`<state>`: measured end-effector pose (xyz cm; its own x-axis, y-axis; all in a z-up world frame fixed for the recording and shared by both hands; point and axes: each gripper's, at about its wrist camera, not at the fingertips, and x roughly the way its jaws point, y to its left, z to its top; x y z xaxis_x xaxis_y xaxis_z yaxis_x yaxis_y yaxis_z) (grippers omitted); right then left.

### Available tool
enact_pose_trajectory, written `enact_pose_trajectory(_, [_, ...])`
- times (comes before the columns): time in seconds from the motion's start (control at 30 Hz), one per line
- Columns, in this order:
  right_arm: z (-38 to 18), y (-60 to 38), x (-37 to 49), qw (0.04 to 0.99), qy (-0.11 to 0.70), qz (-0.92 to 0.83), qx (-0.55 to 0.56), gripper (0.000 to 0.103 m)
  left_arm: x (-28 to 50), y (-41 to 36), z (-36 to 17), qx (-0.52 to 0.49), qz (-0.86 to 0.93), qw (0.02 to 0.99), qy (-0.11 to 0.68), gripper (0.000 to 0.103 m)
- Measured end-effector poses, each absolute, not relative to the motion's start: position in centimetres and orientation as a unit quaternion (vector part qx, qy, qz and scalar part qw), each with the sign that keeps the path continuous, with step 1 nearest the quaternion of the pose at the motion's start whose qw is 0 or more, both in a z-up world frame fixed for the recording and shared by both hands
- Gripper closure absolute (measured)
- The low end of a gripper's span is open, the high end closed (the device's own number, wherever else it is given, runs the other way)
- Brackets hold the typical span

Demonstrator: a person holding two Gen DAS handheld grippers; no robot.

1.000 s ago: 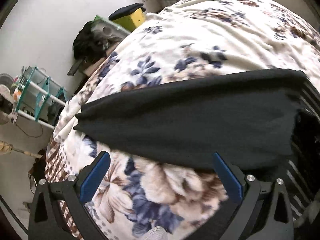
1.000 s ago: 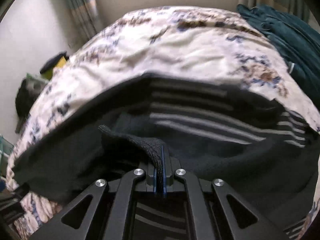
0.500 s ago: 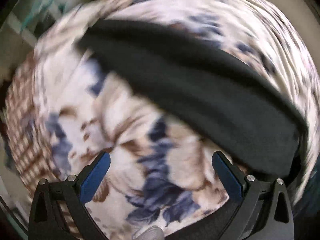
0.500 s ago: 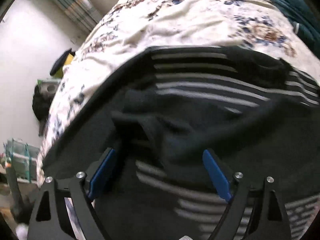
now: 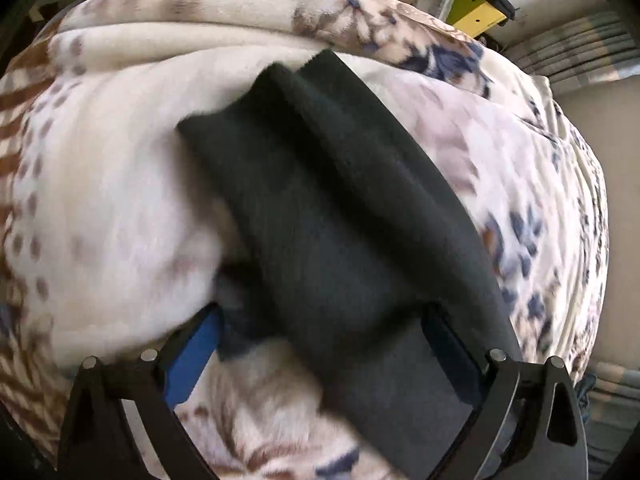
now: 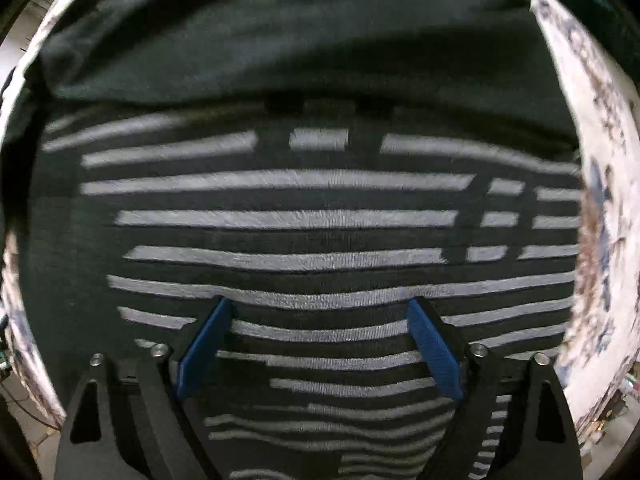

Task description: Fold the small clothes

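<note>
both claws have swung down over the bed since a moment ago, and the right claw (image 6: 320, 344) has let go of the black knit fold it was pinching.

now the right claw looks straight down on the black knit sweater with grey stripes (image 6: 304, 216). its blue pads (image 6: 202, 350) stand far apart and its jaws are opening. the striped cloth lies flat under them, and nothing is pinched. a plain dark part of the sweater lies across the top of this view.

the left claw (image 5: 320, 356) is wide open too. it points down at the sweater's plain black sleeve part (image 5: 328, 208), which lies in a long band on the soft cream blanket with blue and brown flowers (image 5: 120, 200). the band runs between its two fingers, but the picture is blurry and i cannot tell if they touch it. the blue left pad (image 5: 192, 356) shows clearly; the other one is in shadow.

a yellow box with a black lid (image 5: 478, 10) sits past the bed's edge, near a striped curtain (image 5: 576, 56).
</note>
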<state>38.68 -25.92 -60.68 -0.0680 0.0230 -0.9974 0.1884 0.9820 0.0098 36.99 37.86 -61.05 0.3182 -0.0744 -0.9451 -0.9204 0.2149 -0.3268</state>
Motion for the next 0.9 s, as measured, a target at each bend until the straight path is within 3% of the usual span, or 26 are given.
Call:
enact_pose_trajectory(0.07, [-61.2, -26.1, 38.9, 0.675, 0.731, -0.066, 0.08, 0.0, 37.5, 38.4, -60.6, -0.518, 0.346, 0.631, 0.462, 0.016])
enact_pose_trajectory(0.13, [-61.4, -26.5, 39.2, 0.67, 0.733, -0.071, 0.089, 0.0, 37.8, 38.8, -59.8, -0.505, 0.349, 0.646, 0.453, 0.066])
enact_pose_trajectory(0.2, [-61.4, -26.8, 39.3, 0.665, 0.738, -0.069, 0.091, 0.0, 37.7, 39.1, -59.6, -0.505, 0.347, 0.651, 0.448, 0.09])
enact_pose_trajectory(0.23, [-61.4, -27.2, 39.7, 0.663, 0.739, -0.068, 0.094, 0.0, 37.3, 39.5, -59.7, -0.509, 0.343, 0.653, 0.443, 0.095])
enact_pose_trajectory(0.53, [-61.0, -27.9, 38.6, 0.704, 0.697, -0.1, 0.095, 0.0, 38.3, 40.0, -61.2, -0.511, 0.315, 0.667, 0.44, 0.095])
enact_pose_trajectory(0.63, [-60.4, -27.7, 36.8, 0.73, 0.669, -0.104, 0.091, 0.0, 38.6, 39.6, -59.9, -0.495, 0.318, 0.689, 0.422, 0.101])
enact_pose_trajectory(0.77, [-59.0, -28.0, 35.5, 0.748, 0.65, -0.095, 0.093, 0.0, 39.0, 38.5, -56.3, -0.451, 0.314, 0.727, 0.411, 0.101])
enact_pose_trajectory(0.8, [-58.3, -28.2, 35.2, 0.75, 0.647, -0.092, 0.098, 0.002, 39.2, 38.0, -55.1, -0.436, 0.311, 0.74, 0.408, 0.101])
enact_pose_trajectory(0.9, [-56.4, -28.4, 34.3, 0.76, 0.639, -0.085, 0.083, 0.028, 40.5, 35.8, -50.7, -0.376, 0.297, 0.784, 0.394, 0.101])
